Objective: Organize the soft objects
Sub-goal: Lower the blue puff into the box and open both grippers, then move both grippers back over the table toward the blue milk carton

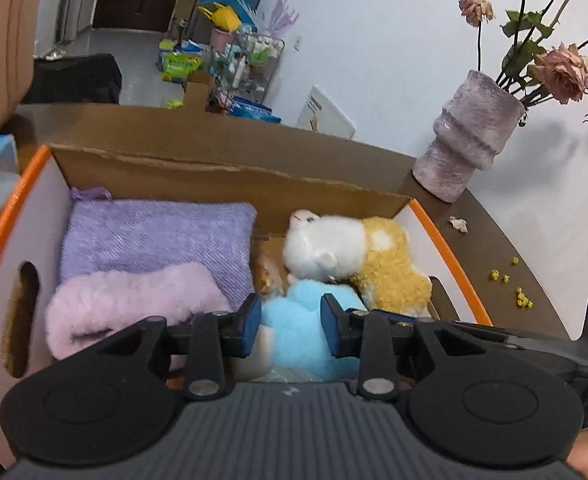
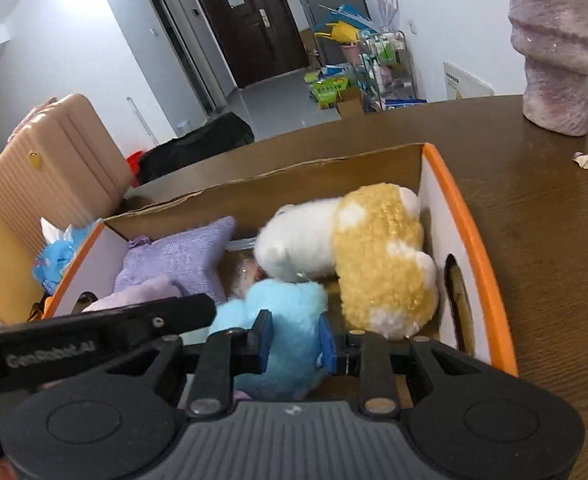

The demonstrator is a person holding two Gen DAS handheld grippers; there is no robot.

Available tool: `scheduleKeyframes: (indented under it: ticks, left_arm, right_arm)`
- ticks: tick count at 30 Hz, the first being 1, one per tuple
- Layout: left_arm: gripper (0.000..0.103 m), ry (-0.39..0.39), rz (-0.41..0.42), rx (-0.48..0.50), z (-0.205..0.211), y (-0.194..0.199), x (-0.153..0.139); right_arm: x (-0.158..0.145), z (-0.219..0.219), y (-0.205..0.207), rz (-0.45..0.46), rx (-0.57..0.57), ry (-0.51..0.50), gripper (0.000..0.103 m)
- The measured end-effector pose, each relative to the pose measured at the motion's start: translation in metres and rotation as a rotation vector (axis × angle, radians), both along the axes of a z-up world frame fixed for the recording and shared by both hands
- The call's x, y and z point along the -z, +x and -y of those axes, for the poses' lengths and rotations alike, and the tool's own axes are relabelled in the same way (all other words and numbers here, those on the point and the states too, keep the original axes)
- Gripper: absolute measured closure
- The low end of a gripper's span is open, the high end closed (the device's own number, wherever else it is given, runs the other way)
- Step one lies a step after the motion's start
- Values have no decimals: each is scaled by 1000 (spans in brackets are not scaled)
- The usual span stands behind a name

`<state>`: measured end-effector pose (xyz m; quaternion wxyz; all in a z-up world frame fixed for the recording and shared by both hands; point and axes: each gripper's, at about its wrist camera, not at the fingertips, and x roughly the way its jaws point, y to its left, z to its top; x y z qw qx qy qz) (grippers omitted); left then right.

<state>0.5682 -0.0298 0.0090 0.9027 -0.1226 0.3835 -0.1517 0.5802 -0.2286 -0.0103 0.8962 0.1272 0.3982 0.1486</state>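
Left gripper (image 1: 291,325): we saw its jaws part-open astride the blue plush toy (image 1: 294,320); whether the pads pressed the fur we could not tell.
Right gripper (image 2: 291,342): we saw its jaws narrowly apart on either side of the same blue toy; the fur filled the gap, yet a firm grip we could not confirm.
Key relation: we judged the blue toy to lie directly ahead of and below both pairs of jaws, at the near middle of the box (image 2: 470,240); neither hand seemed clearly nearer. Its long axis we could not tell, since the grippers hid much of it.
Box contents, left: we found a lilac knitted cushion (image 1: 153,236) against the far wall, with a pink fluffy piece (image 1: 133,304) lying near, touching it.
Box contents, right: we found a white-and-yellow plush animal (image 2: 354,256) lying lengthwise, its white head toward the middle, touching the blue toy.
Surface (image 2: 554,260): we noted a lilac vase (image 1: 470,136) with dried roses, well apart from the box.
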Motion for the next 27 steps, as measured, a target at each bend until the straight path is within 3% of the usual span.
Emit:
scheduleKeyframes:
  ticks: [3, 6, 10, 13, 14, 16, 21, 27]
  left_arm:
    - [67, 15, 17, -21, -5, -6, -10]
    - [63, 29, 43, -34, -15, -19, -29]
    - [59, 86, 120, -43, -28, -52, -66]
    - [42, 156, 203, -65, -38, -90, -91]
    - [31, 187, 235, -78, -43, -105, -97]
    - [26, 247, 294, -99, -53, -140, -104]
    - [24, 304, 353, -104, -69, -201, -114]
    - [19, 291, 420, -119, -74, -253, -124]
  right_arm:
    - [-8, -3, -1, 9, -8, -30, 75]
    - [-29, 2, -18, 56, -1, -21, 51]
    - [-68, 19, -47, 137, 4, -37, 50]
    - [-104, 35, -83, 219, -6, -77, 45]
    - [-114, 42, -95, 249, -8, -98, 38]
    - [-131, 58, -127, 310, 8, -141, 29]
    - [-153, 86, -185, 365, 47, -149, 29]
    - [-163, 88, -235, 422, 48, -127, 28]
